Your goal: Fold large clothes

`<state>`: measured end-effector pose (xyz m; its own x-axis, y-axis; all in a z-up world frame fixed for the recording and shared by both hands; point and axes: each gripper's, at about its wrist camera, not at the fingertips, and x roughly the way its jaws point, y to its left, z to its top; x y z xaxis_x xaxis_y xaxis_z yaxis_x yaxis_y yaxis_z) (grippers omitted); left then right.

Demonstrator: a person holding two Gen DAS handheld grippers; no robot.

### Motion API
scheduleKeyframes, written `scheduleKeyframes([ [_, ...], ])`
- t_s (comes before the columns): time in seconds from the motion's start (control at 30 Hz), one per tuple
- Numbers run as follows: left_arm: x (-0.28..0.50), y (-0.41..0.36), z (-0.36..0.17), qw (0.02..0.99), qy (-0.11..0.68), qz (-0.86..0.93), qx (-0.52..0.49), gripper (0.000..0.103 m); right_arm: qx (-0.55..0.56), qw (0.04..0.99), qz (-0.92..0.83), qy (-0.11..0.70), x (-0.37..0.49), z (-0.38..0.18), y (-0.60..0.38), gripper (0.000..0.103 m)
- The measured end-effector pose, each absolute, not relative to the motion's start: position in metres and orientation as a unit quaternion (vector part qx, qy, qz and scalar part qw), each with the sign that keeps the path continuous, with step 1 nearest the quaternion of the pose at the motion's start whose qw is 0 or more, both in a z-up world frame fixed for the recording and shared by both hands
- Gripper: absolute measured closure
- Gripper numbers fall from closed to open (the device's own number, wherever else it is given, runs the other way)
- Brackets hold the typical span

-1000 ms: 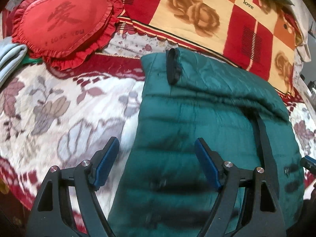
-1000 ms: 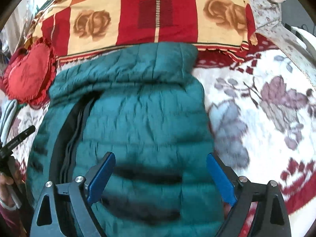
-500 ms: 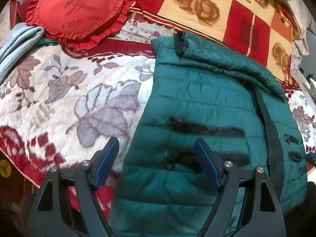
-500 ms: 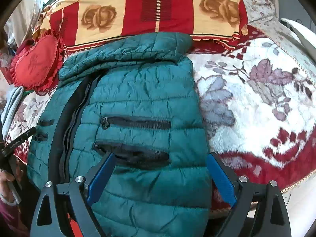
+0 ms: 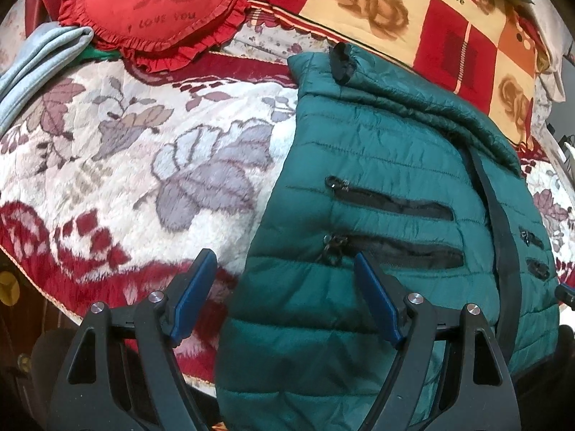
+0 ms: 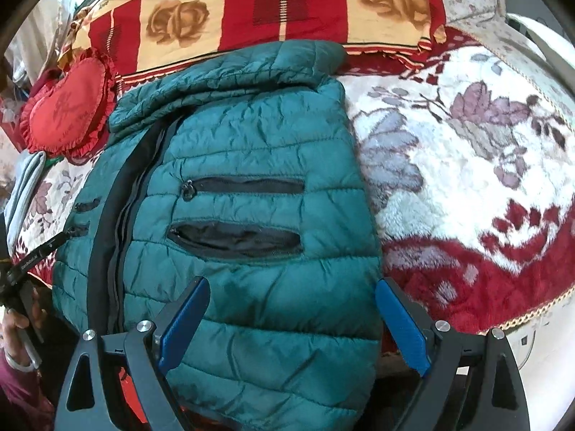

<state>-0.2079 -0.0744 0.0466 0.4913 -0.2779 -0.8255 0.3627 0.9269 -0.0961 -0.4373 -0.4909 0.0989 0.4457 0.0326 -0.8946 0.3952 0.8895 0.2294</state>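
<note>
Green puffer jacket lies flat on the floral fleece blanket, inside facing up: four inner zip pockets and the black front zipper strip show. Everything below is placed relative to the jacket.

- Sleeves: none sticking out sideways in either view, so I judge they're already tucked in or under. Can't confirm, hidden.
- Far end: a rolled band of quilting, hood or collar, lies across the far edge, folded onto the body. A black trim tab sits at its far-left corner.
- Near end: the hem hangs toward the bed's near edge, right under both tools.
- Left gripper: jaws wide, holding nothing, hovering above the jacket's near-left edge; one blue pad over blanket, the other over quilting.
- Right gripper: jaws wide, empty, spanning the near-right panel just short of the lower pocket.
- Beyond the jacket: rose-pattern checked blanket. Far left: red heart cushion, with folded grey cloth beside it.

Progress call: narrowing looks done, jacket reads as a long rectangle. Still left: the lengthwise fold, hem up toward the collar, maybe twice. Neither tool has a grip on the hem yet.
</note>
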Motion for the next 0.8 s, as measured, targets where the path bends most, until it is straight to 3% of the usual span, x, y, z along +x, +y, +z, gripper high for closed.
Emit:
scheduleKeyframes([
  [0.53, -0.21, -0.024, 0.03, 0.806, 0.545, -0.227, -0.052, 0.024, 0.255, 0.794, -0.098, 0.544, -0.458, 0.081, -0.5, 0.01],
  [0.8, -0.227, -0.04, 0.019, 0.781, 0.567, -0.261, -0.033, 0.024, 0.29, 0.779, -0.056, 0.553, -0.464, 0.073, -0.494, 0.01],
])
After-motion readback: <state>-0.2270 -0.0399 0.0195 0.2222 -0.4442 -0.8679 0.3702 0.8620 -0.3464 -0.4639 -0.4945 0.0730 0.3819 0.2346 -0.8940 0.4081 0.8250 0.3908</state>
